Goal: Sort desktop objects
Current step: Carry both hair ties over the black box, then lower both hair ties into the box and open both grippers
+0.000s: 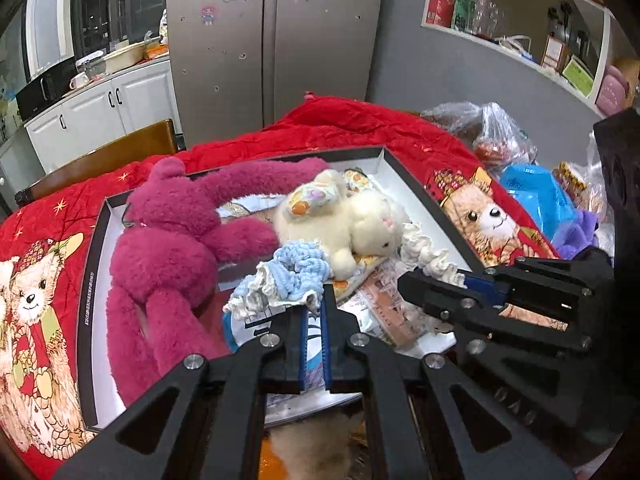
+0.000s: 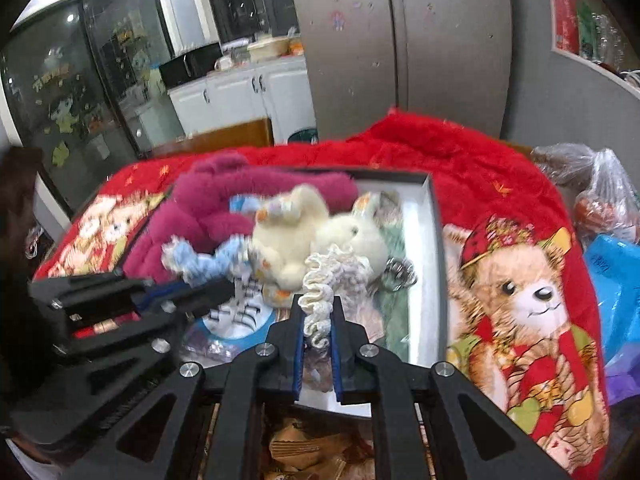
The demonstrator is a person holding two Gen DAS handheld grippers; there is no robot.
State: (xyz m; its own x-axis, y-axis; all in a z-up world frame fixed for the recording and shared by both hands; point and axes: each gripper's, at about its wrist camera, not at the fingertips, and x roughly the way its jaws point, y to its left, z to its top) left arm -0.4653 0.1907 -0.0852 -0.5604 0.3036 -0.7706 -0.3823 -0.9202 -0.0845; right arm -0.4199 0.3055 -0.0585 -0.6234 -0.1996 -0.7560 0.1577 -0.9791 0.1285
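Holding two scrunchies over shallow black-rimmed box (image 1: 404, 168), both presumably for dropping among soft toys already inside. Left gripper (image 1: 314, 312) pinching blue-and-white scrunchie (image 1: 288, 276) at its near edge, jaws nearly pressed together; bulk bunched beyond tips, long axis roughly crosswise, beside magenta plush (image 1: 172, 240). Right gripper (image 2: 318, 320) clamped on cream scrunchie (image 2: 320, 280), ruffled loop stretched away from fingers toward cream plush rabbit (image 2: 288, 232), long axis along fingers. Red teddy-print blanket (image 2: 480, 184) beneath box.
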